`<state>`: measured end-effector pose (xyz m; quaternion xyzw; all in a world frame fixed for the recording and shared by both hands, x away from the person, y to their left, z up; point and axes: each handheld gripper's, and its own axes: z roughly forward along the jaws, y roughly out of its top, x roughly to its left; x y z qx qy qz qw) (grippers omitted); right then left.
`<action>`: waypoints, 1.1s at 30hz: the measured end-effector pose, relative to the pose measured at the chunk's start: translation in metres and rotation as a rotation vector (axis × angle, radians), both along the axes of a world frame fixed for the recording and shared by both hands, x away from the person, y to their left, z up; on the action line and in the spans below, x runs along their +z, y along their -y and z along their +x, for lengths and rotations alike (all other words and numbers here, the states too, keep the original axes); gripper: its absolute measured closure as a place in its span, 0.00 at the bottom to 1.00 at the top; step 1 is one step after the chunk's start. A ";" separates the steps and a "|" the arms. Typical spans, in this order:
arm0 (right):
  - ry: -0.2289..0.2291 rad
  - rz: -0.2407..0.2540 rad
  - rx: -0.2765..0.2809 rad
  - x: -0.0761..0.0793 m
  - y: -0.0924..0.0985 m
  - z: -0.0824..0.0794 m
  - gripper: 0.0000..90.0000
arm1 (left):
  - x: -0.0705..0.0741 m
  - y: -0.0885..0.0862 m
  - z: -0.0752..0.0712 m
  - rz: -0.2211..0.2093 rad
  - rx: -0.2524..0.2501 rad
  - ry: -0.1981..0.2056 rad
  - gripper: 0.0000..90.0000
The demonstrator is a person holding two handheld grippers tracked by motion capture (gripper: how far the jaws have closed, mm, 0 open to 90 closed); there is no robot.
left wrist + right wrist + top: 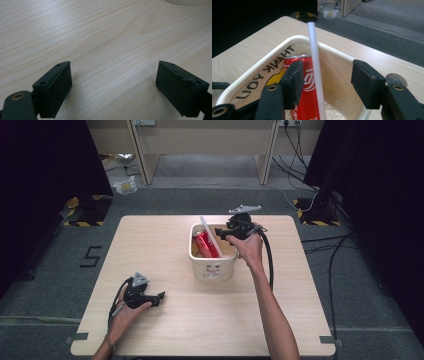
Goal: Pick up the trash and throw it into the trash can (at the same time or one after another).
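Note:
A cream basket stands in the middle of the wooden table. In it lies a red drink can, and a white tube leans up out of it. My right gripper hovers over the basket's far right part. In the right gripper view its jaws stand open. The white tube runs up between them, close to the left one, and neither pad presses on it. The can lies below, inside the basket's rim. My left gripper rests at the front left, open and empty over bare wood.
The basket's inner wall carries the words THANK YOU. Dark curtains flank the table on both sides. Cables run over the grey floor to the right. Bare tabletop stretches between the left gripper and the basket.

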<state>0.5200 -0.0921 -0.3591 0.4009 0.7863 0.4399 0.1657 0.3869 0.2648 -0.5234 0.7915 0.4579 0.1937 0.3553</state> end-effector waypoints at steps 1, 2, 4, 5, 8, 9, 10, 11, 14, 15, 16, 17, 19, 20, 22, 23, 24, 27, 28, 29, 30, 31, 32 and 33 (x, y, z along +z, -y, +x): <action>0.004 0.001 0.000 0.001 0.002 -0.001 0.45 | 0.000 0.000 0.000 0.000 0.000 0.000 0.14; 0.006 0.003 -0.006 0.001 0.005 -0.002 0.44 | 0.000 0.000 0.000 -0.001 0.000 0.000 0.14; 0.005 0.008 -0.011 0.001 0.010 -0.005 0.40 | 0.000 0.000 0.000 0.000 0.000 0.000 0.14; 0.003 0.009 -0.015 0.001 0.012 -0.006 0.40 | 0.000 0.000 0.000 0.000 0.000 0.000 0.14; 0.009 0.015 -0.027 -0.001 0.021 -0.010 0.37 | 0.000 0.000 0.000 0.000 0.000 0.000 0.14; 0.012 0.018 -0.030 -0.001 0.023 -0.011 0.36 | 0.000 0.000 0.000 0.000 0.000 0.000 0.14; 0.009 0.017 -0.041 -0.002 0.026 -0.013 0.35 | 0.000 0.000 0.000 0.001 0.001 0.000 0.14; 0.009 0.015 -0.046 -0.002 0.028 -0.014 0.33 | 0.000 0.000 0.000 0.000 0.000 0.000 0.14; 0.013 0.014 -0.060 -0.003 0.035 -0.017 0.32 | 0.000 0.000 0.000 0.000 0.000 0.000 0.14; 0.013 0.016 -0.063 -0.003 0.037 -0.017 0.32 | 0.000 0.000 0.000 0.000 0.000 0.000 0.14; 0.017 0.017 -0.065 -0.004 0.039 -0.019 0.31 | 0.000 0.000 0.000 -0.001 0.001 0.000 0.14; 0.018 0.017 -0.067 -0.004 0.041 -0.020 0.31 | 0.000 0.000 0.000 -0.001 0.001 0.000 0.14; 0.023 0.018 -0.070 -0.004 0.046 -0.022 0.31 | 0.000 0.000 0.000 0.000 0.000 0.000 0.14; 0.025 0.018 -0.073 -0.005 0.048 -0.023 0.31 | 0.000 0.000 0.000 0.000 0.000 0.000 0.14; 0.031 0.024 -0.080 -0.005 0.053 -0.025 0.31 | 0.000 0.000 0.000 -0.002 0.001 0.000 0.14; 0.038 0.027 -0.086 -0.005 0.058 -0.027 0.31 | 0.000 0.000 0.000 0.000 0.000 0.000 0.14; 0.038 0.027 -0.086 -0.005 0.058 -0.027 0.31 | 0.000 0.000 0.000 0.000 0.001 0.000 0.14; 0.042 0.032 -0.101 -0.005 0.066 -0.031 0.31 | 0.000 0.000 0.000 -0.001 0.001 0.000 0.14; 0.042 0.033 -0.104 -0.005 0.068 -0.032 0.31 | 0.000 0.000 0.000 0.000 0.000 0.000 0.14; 0.044 0.034 -0.107 -0.006 0.071 -0.033 0.31 | 0.000 0.000 0.000 0.000 0.000 0.000 0.14; 0.046 0.033 -0.110 -0.007 0.073 -0.034 0.31 | 0.000 0.000 0.000 0.000 0.000 0.000 0.14; 0.045 0.033 -0.113 -0.008 0.075 -0.034 0.31 | 0.000 0.000 0.000 0.001 0.001 0.000 0.14; 0.048 0.033 -0.114 -0.008 0.078 -0.035 0.31 | 0.000 0.000 0.000 0.000 0.000 0.000 0.14; 0.049 0.037 -0.118 -0.009 0.080 -0.036 0.31 | 0.000 0.000 0.000 0.000 0.001 0.000 0.14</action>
